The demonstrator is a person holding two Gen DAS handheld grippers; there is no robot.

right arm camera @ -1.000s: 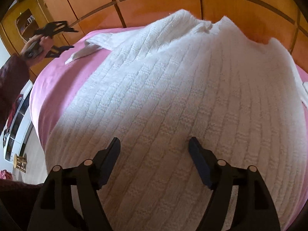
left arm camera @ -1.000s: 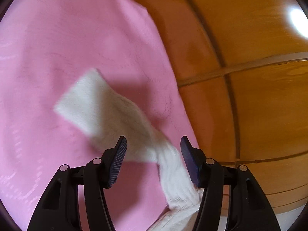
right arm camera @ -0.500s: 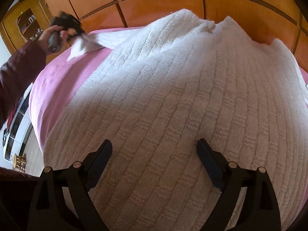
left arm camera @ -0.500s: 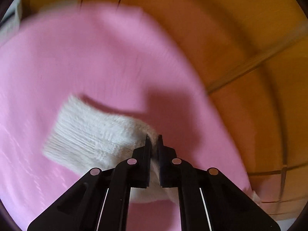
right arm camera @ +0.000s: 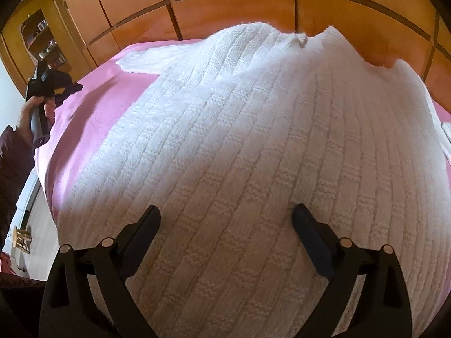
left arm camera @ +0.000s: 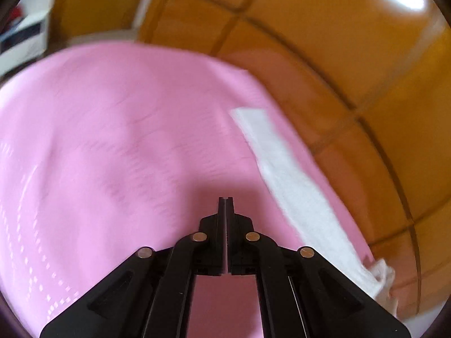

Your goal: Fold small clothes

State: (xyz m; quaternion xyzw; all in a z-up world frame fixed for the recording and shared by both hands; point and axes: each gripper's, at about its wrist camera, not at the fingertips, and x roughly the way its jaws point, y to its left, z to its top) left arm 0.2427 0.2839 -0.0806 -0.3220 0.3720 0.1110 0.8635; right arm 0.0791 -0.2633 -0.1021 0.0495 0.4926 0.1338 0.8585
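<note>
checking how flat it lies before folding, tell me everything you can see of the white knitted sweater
The white knitted sweater lies spread flat on the pink bedcover, neckline toward the wooden panelled wall. Its knit runs in lengthwise ribs with blocky textured bands. One sleeve stretches straight out sideways. The right gripper hovers open over the lower body, gripping nothing; whether its fingertips touch the knit is unclear.

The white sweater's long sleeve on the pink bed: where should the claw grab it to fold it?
Probably the sleeve at its free cuff end, coming from the left: it lies flat and straight, away from the sweater body.
</note>
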